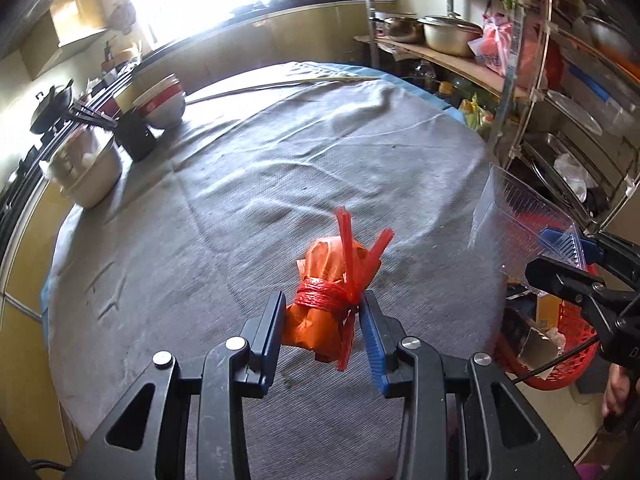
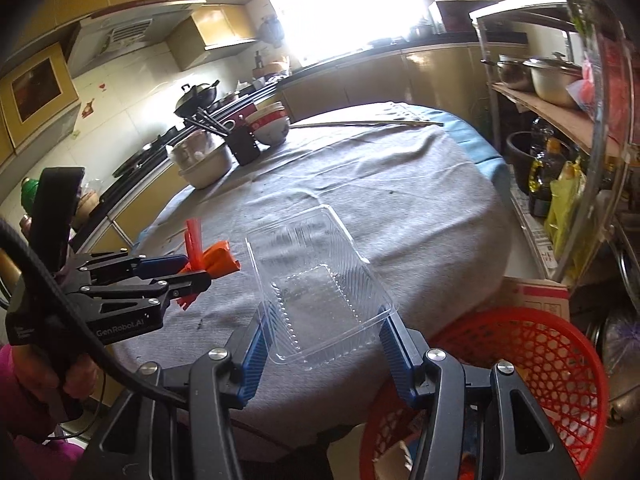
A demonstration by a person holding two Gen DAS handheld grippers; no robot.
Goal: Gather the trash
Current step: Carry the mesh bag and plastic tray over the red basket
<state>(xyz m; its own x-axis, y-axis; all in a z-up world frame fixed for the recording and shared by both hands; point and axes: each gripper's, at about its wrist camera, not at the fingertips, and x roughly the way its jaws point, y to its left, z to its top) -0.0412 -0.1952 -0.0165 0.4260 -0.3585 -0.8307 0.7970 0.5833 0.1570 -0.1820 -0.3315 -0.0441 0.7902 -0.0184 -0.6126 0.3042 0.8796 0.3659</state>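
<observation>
Orange bundle (image 1: 324,300) clamped in left gripper (image 1: 323,320), clear tray (image 2: 316,280) in right gripper (image 2: 324,336); next, release both over basket (image 2: 560,360) at four o'clock.

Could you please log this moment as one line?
left gripper: holds orange bundle | right gripper: holds clear tray | red basket: beside table

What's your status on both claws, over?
Left claw shut on orange bag bundle. Right claw shut on clear plastic tray. Red basket below right, path clear.

orange tied bundle (image 1: 320,304), clear tray (image 2: 320,284), both held aloft
</observation>
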